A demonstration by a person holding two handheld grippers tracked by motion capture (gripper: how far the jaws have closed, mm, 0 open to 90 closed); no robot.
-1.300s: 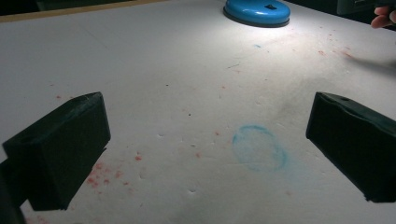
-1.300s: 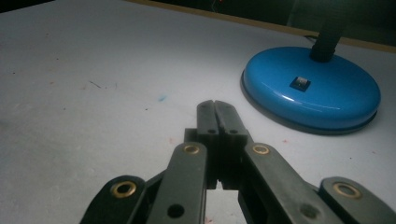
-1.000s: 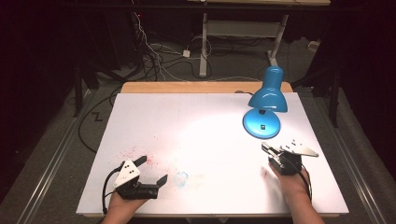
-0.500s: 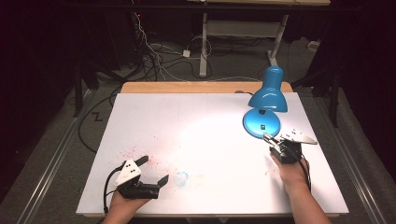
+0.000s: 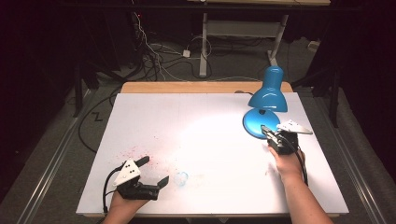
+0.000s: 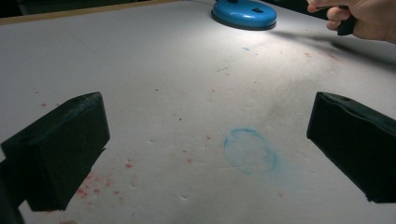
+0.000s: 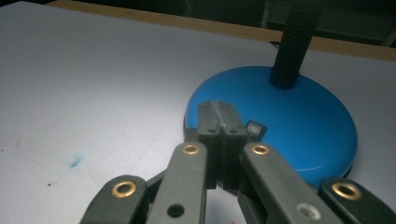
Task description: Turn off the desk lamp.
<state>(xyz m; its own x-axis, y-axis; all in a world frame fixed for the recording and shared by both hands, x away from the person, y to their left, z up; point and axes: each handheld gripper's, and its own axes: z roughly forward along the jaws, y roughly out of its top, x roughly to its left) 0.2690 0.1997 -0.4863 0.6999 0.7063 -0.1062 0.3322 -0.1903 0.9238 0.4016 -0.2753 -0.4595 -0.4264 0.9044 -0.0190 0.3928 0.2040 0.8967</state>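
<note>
A white table top (image 5: 210,140) is seen, with a light wooden strip (image 5: 187,87) at its far edge. The lamp (image 5: 267,95) at the far right is bright blue, and its flexible neck (image 7: 293,42) is black and ribbed. Red speckles (image 5: 135,151) are scattered at the near left, and a faint blue ring (image 6: 251,151) is drawn near them. Both grippers, left (image 5: 152,171) and right (image 5: 264,129), are black with pale grey plates; brass-coloured rivets (image 7: 190,149) are seen on the right one.
</note>
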